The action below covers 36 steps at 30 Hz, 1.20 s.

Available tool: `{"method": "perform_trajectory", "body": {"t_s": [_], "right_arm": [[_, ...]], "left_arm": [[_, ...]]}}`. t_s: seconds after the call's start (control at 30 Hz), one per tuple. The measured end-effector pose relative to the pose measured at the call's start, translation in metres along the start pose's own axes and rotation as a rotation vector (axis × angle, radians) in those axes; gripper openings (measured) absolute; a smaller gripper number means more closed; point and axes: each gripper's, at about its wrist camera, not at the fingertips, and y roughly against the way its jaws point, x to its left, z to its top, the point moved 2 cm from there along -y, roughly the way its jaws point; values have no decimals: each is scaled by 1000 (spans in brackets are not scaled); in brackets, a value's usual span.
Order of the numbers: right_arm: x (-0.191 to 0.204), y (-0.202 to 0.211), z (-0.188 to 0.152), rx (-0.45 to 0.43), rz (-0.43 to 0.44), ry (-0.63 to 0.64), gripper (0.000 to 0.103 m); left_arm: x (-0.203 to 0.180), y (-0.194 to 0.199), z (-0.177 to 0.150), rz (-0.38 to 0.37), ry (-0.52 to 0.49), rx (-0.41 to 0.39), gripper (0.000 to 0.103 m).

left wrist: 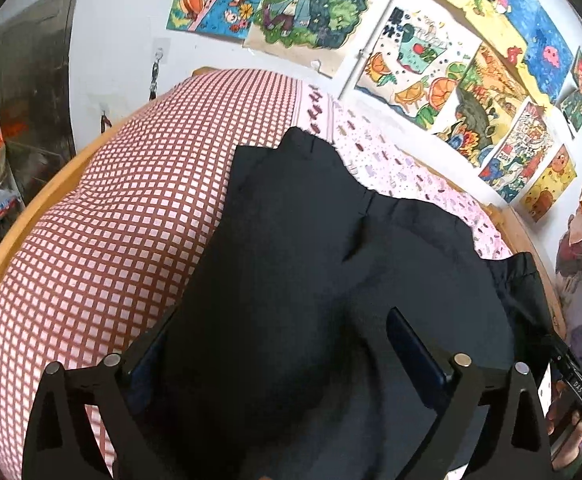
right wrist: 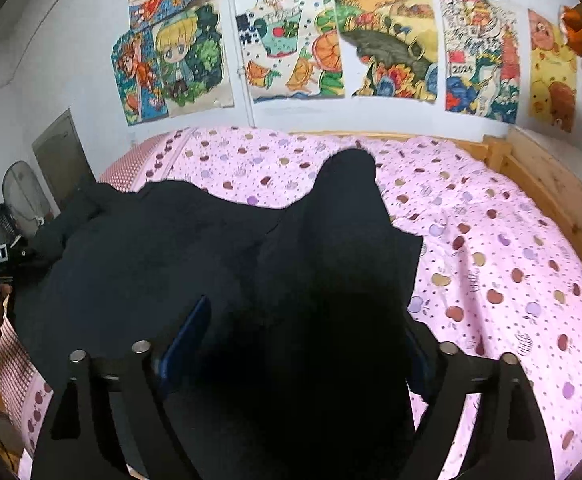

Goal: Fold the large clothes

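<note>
Matt black cloth garment (left wrist: 331, 280) – soft, creased; printed cotton-like sheet (right wrist: 491, 260) at 3 o'clock; pale bare wood frame (right wrist: 551, 184); paper drawings (right wrist: 291, 52) at 12 – curled, matt.

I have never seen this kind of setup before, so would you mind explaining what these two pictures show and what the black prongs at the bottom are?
The prongs are the fingers of two handheld grippers; a person holds one in each hand, no robot arm. Each picture comes from a fisheye camera on one gripper, looking forward along its fingers. One shows the left gripper, the other the right gripper. Both are spread wide above a dark garment spread on a bed, whose pink patterned sheet and red checked cover show around it. Neither seems to be gripping the cloth. Children's drawings hang on the wall.
</note>
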Motion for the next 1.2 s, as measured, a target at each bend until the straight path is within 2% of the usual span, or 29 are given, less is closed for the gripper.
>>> {"method": "perform_trajectory", "body": {"t_s": [0.17, 0.33, 0.47, 0.8, 1.03, 1.2], "right_arm": [[6, 31, 1, -67, -24, 7, 95], [18, 66, 2, -115, -13, 26, 96], [32, 94, 2, -149, -4, 47, 97], [77, 160, -6, -211, 59, 106, 97], [103, 207, -24, -300, 93, 116, 97], [116, 234, -37, -354, 110, 136, 98]], "left_arm": [[-6, 26, -5, -13, 1, -47, 103], [-14, 55, -15, -16, -11, -97, 103], [-27, 85, -26, -25, -68, -137, 103], [-62, 178, -60, -22, -264, -315, 103], [-76, 235, -83, -18, -347, -439, 103], [-78, 257, -102, 10, -388, -474, 103]]}}
